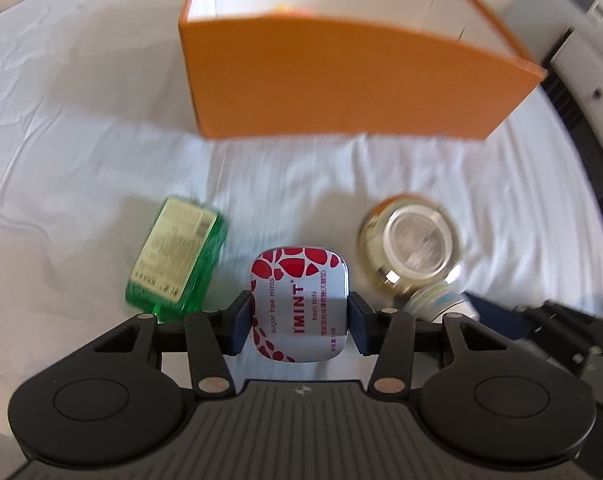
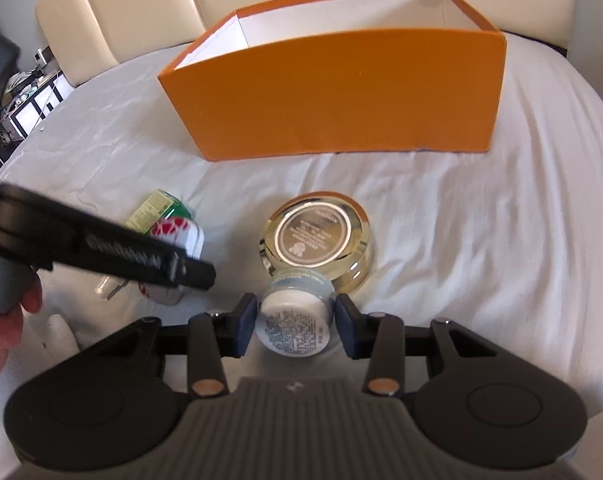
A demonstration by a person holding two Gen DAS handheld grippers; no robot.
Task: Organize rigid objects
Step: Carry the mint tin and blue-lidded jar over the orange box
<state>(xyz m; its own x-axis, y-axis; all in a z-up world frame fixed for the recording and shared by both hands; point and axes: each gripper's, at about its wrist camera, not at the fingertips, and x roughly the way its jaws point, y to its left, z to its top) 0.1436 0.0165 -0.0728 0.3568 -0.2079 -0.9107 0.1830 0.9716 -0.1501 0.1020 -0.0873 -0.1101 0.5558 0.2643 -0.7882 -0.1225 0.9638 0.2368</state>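
My left gripper (image 1: 298,316) is shut on a red-and-white mint tin (image 1: 299,300), held above the white cloth; the tin also shows in the right wrist view (image 2: 177,236). My right gripper (image 2: 295,322) is shut on a small white jar (image 2: 295,320) with a printed label; the jar also shows in the left wrist view (image 1: 437,300). A gold-lidded round jar (image 2: 319,238) lies just beyond the white jar, and it shows in the left wrist view (image 1: 411,244). A green bottle (image 1: 177,256) lies left of the tin. An open orange box (image 2: 341,92) stands behind them.
A wrinkled white cloth (image 2: 481,220) covers the table. Cream chairs (image 2: 141,8) stand behind the box. The left gripper's body (image 2: 101,248) crosses the left of the right wrist view. Dark furniture (image 1: 589,100) stands at the right.
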